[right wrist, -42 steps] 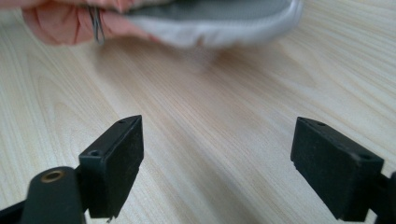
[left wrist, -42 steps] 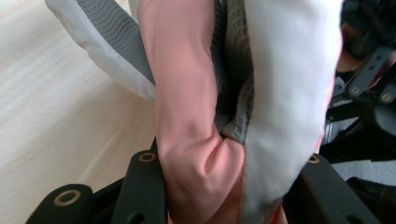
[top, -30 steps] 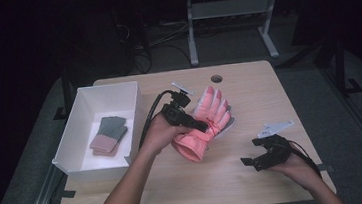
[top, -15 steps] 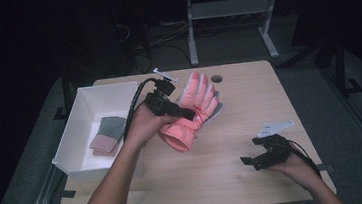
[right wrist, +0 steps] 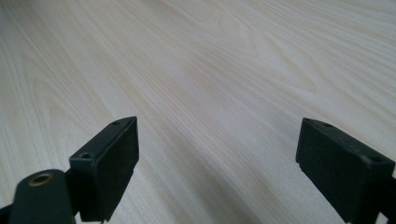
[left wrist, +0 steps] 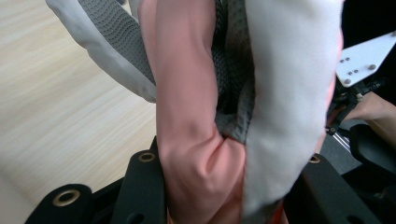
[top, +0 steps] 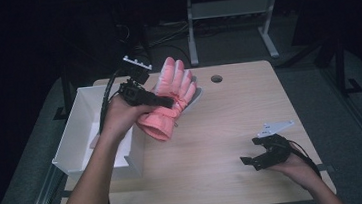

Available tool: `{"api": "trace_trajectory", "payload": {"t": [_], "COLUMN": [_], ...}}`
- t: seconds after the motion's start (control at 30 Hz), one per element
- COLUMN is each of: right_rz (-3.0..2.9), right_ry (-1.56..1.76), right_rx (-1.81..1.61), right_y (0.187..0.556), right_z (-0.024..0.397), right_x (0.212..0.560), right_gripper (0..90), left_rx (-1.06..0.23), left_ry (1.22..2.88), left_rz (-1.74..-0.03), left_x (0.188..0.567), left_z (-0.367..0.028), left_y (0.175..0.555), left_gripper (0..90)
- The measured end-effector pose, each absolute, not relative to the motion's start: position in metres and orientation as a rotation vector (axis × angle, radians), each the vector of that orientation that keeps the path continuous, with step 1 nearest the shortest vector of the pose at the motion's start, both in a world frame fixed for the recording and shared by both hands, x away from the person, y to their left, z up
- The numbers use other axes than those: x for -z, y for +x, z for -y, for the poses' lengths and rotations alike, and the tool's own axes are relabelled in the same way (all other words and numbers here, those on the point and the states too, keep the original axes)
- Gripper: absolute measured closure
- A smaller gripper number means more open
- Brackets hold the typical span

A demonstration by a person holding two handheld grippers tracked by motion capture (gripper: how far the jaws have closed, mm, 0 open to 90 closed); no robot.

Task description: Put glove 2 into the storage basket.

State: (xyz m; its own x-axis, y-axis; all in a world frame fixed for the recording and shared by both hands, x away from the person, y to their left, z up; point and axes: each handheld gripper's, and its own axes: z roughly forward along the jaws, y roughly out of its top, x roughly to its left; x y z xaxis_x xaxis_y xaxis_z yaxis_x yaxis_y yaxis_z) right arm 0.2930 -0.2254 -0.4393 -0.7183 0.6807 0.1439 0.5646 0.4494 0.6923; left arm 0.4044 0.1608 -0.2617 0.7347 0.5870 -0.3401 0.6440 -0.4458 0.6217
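In the high view, your left gripper [top: 161,103] was clamped on the pink glove [top: 169,100], holding it in the air above the table's [top: 223,143] left part, just beside the white bin [top: 79,137], cuff hanging toward you and fingers pointing up and away. Your right gripper [top: 257,159] rested low near the table's right front edge, well apart from the glove. What lay in the bin was mostly hidden behind your left forearm and the bin wall, so I could not tell its contents.

In the left gripper view, the jaws pinched the glove [left wrist: 205,140] across its bunched middle, pink shell on one side and grey grippy palm fabric with white trim on the other. The folds showed it was soft and padded, likely light, and it would flop and sag wherever unsupported. A bite across the thick palm or cuff should hold better than one on a single finger. The glove's fingers and cuff were cut off by the frame, and your other hand appeared only partly at the right edge.

In the right gripper view, the jaws stood wide apart with nothing between them, hovering over bare table [right wrist: 210,70] wood.
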Motion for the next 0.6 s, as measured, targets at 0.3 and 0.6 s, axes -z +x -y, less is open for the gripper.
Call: {"api": "trace_trajectory", "payload": {"t": [0.3,0.6], "right_rz": [-2.548,-2.549], "right_ry": [1.099,1.098], "right_rx": [-1.110,-1.108], "right_y": [0.293,0.294], "right_z": [0.225,0.225], "right_x": [0.440,0.441], "right_gripper": [13.1,13.1], "left_rx": [0.039,-0.003], "left_ry": [2.103,2.049], "left_rz": [-1.003,-1.087], "left_x": [0.249,0.246], "left_z": [-0.202,-0.245], "left_y": [0.406,0.408], "left_gripper": [61.3,61.2]}}
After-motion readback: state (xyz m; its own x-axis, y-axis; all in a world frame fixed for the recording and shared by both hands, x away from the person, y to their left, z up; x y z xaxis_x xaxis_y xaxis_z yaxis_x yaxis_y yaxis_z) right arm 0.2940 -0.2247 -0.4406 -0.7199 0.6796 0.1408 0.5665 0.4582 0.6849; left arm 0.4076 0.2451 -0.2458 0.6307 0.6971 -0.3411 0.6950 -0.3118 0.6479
